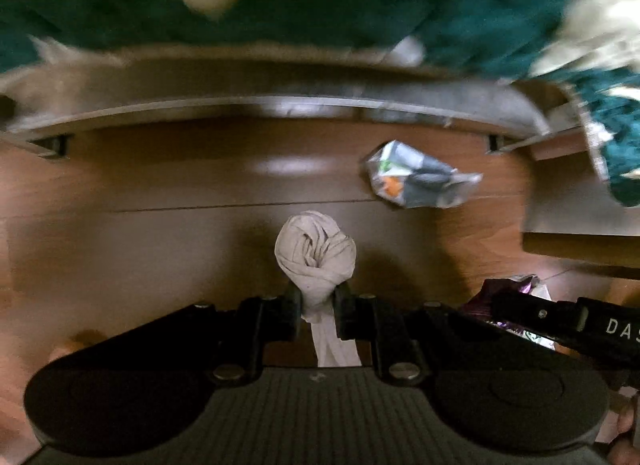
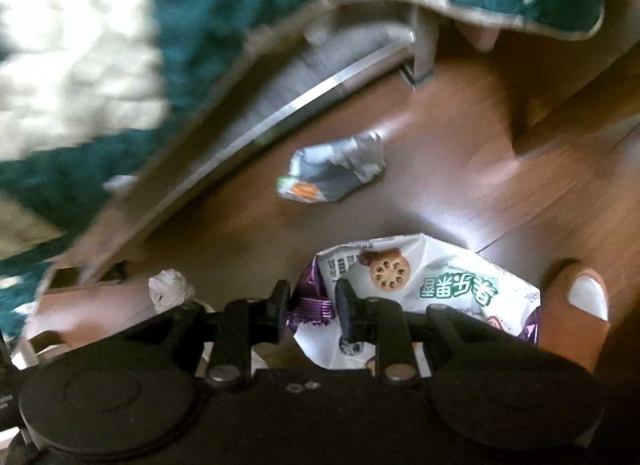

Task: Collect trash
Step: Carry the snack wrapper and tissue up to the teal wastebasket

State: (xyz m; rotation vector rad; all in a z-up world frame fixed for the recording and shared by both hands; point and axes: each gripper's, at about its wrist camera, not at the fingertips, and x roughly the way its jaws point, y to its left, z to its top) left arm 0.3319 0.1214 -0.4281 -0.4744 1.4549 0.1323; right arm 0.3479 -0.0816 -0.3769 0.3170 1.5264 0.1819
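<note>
My left gripper (image 1: 318, 299) is shut on the tail of a twisted white tissue wad (image 1: 316, 249), which hangs above the brown wooden floor. My right gripper (image 2: 313, 303) is shut on the purple crimped edge of a white snack wrapper (image 2: 432, 281) with a biscuit picture and green lettering. That wrapper also shows in the left wrist view as a purple and white wrapper (image 1: 516, 285) at the lower right, beside the right gripper's black body (image 1: 580, 325). The tissue wad (image 2: 170, 293) shows at the lower left of the right wrist view. A crumpled silver wrapper (image 1: 420, 177) (image 2: 336, 173) lies loose on the floor.
A low piece of furniture with a metal rail (image 1: 260, 105) (image 2: 304, 101) and a teal and cream blanket (image 1: 320, 5) (image 2: 224, 5) fills the far side. A wooden block (image 1: 580, 249) stands at the right. A person's foot (image 2: 580, 305) rests on the floor near the snack wrapper.
</note>
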